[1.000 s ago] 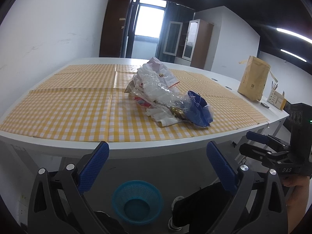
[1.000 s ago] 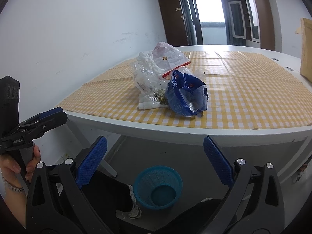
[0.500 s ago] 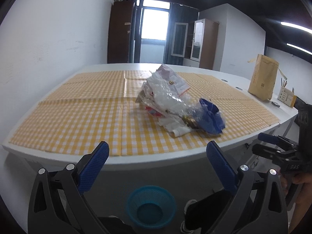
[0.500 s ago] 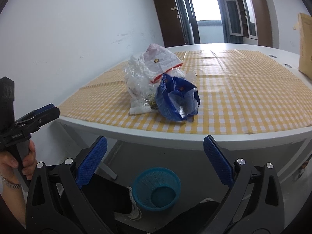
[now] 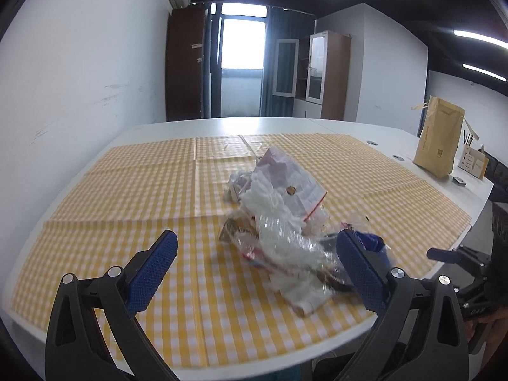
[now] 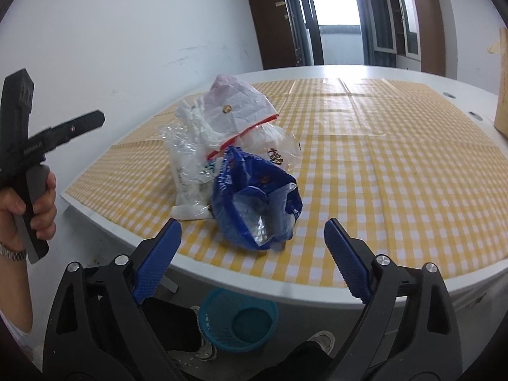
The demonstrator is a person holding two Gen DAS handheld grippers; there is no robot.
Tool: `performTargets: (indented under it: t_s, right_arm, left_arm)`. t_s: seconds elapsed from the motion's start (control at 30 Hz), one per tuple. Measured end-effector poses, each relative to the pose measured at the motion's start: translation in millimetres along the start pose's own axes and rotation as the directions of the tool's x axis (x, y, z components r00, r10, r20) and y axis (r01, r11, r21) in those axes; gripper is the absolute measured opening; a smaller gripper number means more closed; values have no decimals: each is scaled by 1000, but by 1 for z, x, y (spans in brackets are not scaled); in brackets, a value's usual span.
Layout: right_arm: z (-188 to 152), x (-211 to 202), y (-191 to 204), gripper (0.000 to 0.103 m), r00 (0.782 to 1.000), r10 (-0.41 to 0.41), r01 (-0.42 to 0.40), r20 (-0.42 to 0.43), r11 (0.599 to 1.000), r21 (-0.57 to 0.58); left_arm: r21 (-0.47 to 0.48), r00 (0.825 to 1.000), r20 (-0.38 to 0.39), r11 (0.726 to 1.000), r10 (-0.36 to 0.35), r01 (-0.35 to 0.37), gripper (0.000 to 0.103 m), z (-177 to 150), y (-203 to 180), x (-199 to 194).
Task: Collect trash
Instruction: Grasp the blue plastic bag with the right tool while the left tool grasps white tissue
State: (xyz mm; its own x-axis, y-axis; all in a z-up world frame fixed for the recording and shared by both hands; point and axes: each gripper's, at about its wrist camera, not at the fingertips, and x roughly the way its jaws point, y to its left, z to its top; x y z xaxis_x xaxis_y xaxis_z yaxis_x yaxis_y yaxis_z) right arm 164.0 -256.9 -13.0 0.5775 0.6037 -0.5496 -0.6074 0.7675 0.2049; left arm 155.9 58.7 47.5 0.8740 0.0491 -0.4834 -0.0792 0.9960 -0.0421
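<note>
A heap of trash [image 5: 279, 219] lies on the yellow checked tablecloth [image 5: 127, 203]: clear plastic wrap, a white paper bag with a red strip [image 6: 236, 108] and a blue foil snack bag [image 6: 257, 203]. My left gripper [image 5: 254, 270] is open and empty above the cloth, just short of the heap. My right gripper [image 6: 252, 254] is open and empty at the table's front edge, facing the blue bag. A blue mesh basket [image 6: 238, 320] stands on the floor under the table edge.
A brown paper bag [image 5: 439, 139] and a small white holder [image 5: 473, 162] stand at the table's far right. The white table rim [image 6: 285, 285] runs below the cloth. The left gripper also shows in the right wrist view [image 6: 63, 130]. Shoes and dark trousers sit beside the basket.
Both grippers have risen and moved forward toward the heap. The left one now looks down on the tabletop and the basket has dropped out of its view.
</note>
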Motion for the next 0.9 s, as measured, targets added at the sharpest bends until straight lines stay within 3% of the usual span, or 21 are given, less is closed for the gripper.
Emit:
performTargets:
  t_s: [0.33,0.4,0.53,0.57,0.63,0.67,0.7,0.73,0.8,0.9]
  right_arm:
    - [16,46,-23,64,997,-2,6,-84,999,50]
    - [17,53,-27,52,995,4,2,-100,998,58]
    - [17,63,-26,40,993,19,-12,-113,998,55]
    - [17,64,-25,40,993,16,-10,-114,998,54]
    - [14,66,-23,31,993,5,0,-114,999,39]
    - [12,67,-22,22,993,1,3,-116,999,34]
    - [12,69,-22,17,993,0,4,-115,999,35]
    - [11,69,-22,17,994,0,3,-108,999,34]
    - [9,68,-21,14,995,7,-4,-98,1000,27]
    - [3,58,-22,11,997,7,-5,-72,1000,29]
  left_arm:
    - [-81,995,-102,997,-16,7,97,34,20,72]
    - [-89,991,-135,996,-20,8,88,37,22,86]
    - [-67,982,-189,998,-30,17,79,38,18,110]
    - [-63,978,-206,998,-38,26,75,38,17,116]
    - [-83,967,-244,995,-66,47,56,36,17,128]
    - [-97,965,-254,994,-72,49,41,35,19,133]
    - [-104,963,-259,993,-80,54,38,34,19,135]
    - [-106,961,-260,992,-95,69,34,34,19,138]
    - [-107,961,-257,991,-103,78,15,33,18,140]
    - [-130,967,-226,988,-116,88,11,35,19,133]
